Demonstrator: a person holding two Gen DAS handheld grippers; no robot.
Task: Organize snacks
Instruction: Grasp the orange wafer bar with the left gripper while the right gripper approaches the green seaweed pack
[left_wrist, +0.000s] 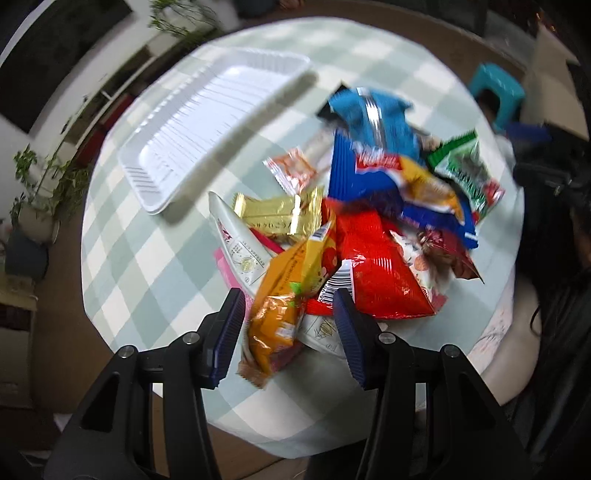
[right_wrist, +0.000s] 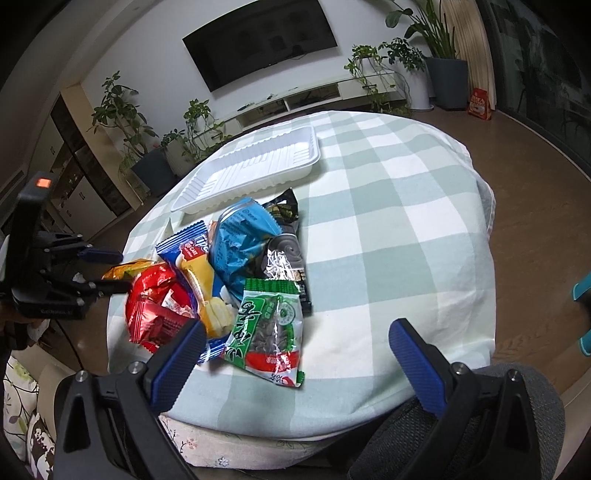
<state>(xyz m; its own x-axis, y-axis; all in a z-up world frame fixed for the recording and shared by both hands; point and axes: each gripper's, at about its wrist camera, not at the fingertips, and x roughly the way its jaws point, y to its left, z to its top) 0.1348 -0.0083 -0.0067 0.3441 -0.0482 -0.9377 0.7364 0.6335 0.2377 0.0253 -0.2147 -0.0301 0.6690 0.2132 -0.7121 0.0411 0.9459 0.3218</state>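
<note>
Closest to me, my left gripper (left_wrist: 290, 325) has an orange snack packet (left_wrist: 280, 306) between its blue pads; the jaws stand partly apart, and through the motion blur I cannot tell whether the pads actually press on it. The print on that packet is too smeared to read. My right gripper (right_wrist: 295, 354) hangs wide open with nothing in it, above the near edge of the desk (right_wrist: 388, 229), which wears a green-and-white checked cloth.

Just beyond the right gripper lies a green sunflower-seed bag (right_wrist: 269, 325) with white lettering I cannot make out. Behind it the heap continues: a red packet (right_wrist: 155, 306), a blue-and-yellow bag (right_wrist: 192, 258) whose red label shows white letters I can't read, a crumpled light-blue packet (right_wrist: 243, 236), and a black packet (right_wrist: 286, 258). A gold wrapper (left_wrist: 280, 214) sits on the pile's far-left side in the left view.

Farther off, beside the heap, the white ribbed tray (right_wrist: 255, 166) sits on the desk.
</note>
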